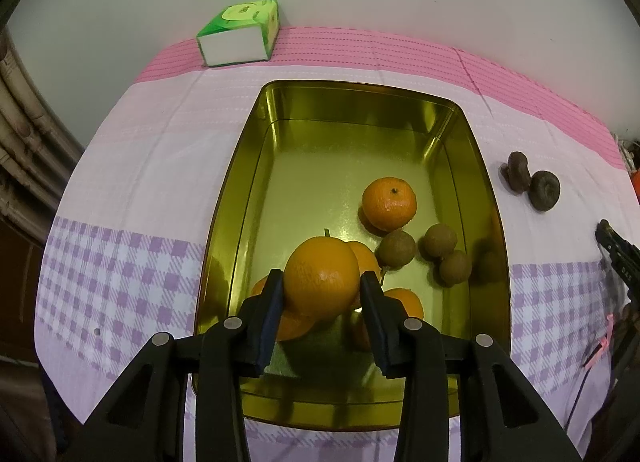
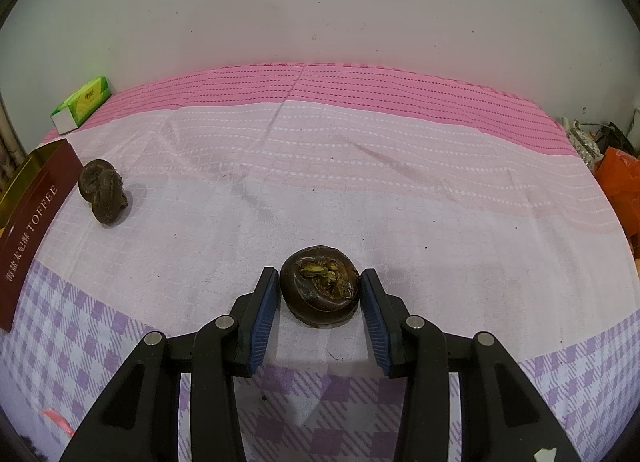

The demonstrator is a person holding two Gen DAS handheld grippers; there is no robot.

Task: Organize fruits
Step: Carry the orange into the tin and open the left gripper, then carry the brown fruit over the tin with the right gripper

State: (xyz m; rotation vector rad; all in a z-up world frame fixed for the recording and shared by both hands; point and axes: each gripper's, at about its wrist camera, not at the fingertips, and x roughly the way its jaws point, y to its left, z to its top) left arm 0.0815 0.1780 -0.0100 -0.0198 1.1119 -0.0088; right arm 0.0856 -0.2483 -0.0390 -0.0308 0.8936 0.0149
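Centre frame in the left wrist view, an orange (image 1: pixel 322 278) sits clamped between the left tongs (image 1: pixel 322 286), held above the gold tin (image 1: pixel 240 189). Lower in the tin lie more oranges, a mandarin (image 1: pixel 389 203) and three brown longans (image 1: pixel 424 256). Two dark water chestnuts (image 1: pixel 530 183) rest on the pink-and-lilac cloth (image 1: pixel 140 181) at right. In the right wrist view, the right tongs (image 2: pixel 319 290) stand parted around a third water chestnut (image 2: pixel 319 288) on the bench, not visibly pressing it. A green tissue pack (image 1: pixel 240 31) sits upper left.
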